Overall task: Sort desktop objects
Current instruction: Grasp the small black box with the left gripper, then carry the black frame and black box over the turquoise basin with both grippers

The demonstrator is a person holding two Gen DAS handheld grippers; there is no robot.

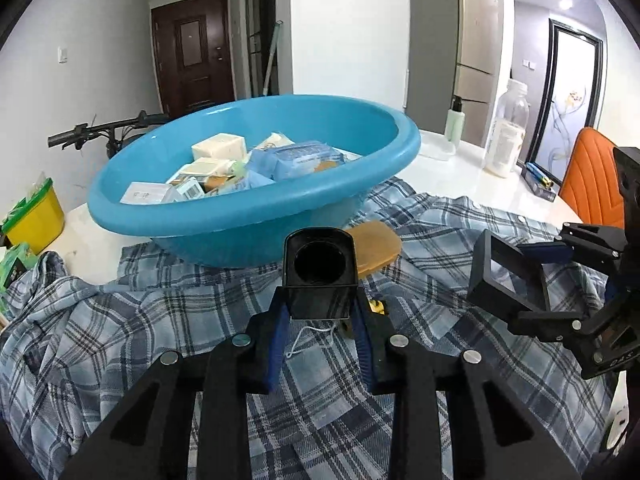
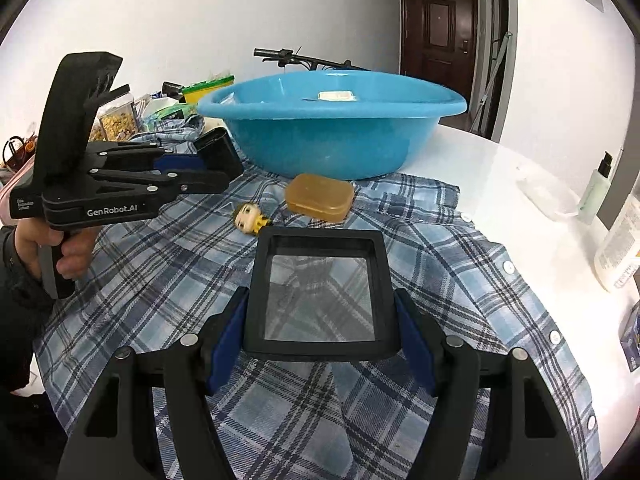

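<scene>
My left gripper [image 1: 320, 312] is shut on a black hollow box with a round hole [image 1: 319, 270], held above the plaid shirt [image 1: 160, 320]; it also shows in the right wrist view [image 2: 218, 156]. My right gripper [image 2: 320, 320] is shut on a black square frame with a clear pane [image 2: 322, 296], also seen in the left wrist view [image 1: 506, 276]. A blue basin [image 1: 256, 204] holding several boxes and packets stands behind. An amber soap case [image 2: 320, 197] and a small doll-head figure [image 2: 252, 218] lie on the shirt in front of the basin [image 2: 332, 140].
A clear bottle [image 1: 506, 132] and a pump bottle [image 1: 454, 120] stand on the white table at right. A yellow bin [image 1: 36, 216] and green packets sit at left. An orange chair [image 1: 592, 184] stands beyond the table edge. Snack containers [image 2: 116, 120] stand far left.
</scene>
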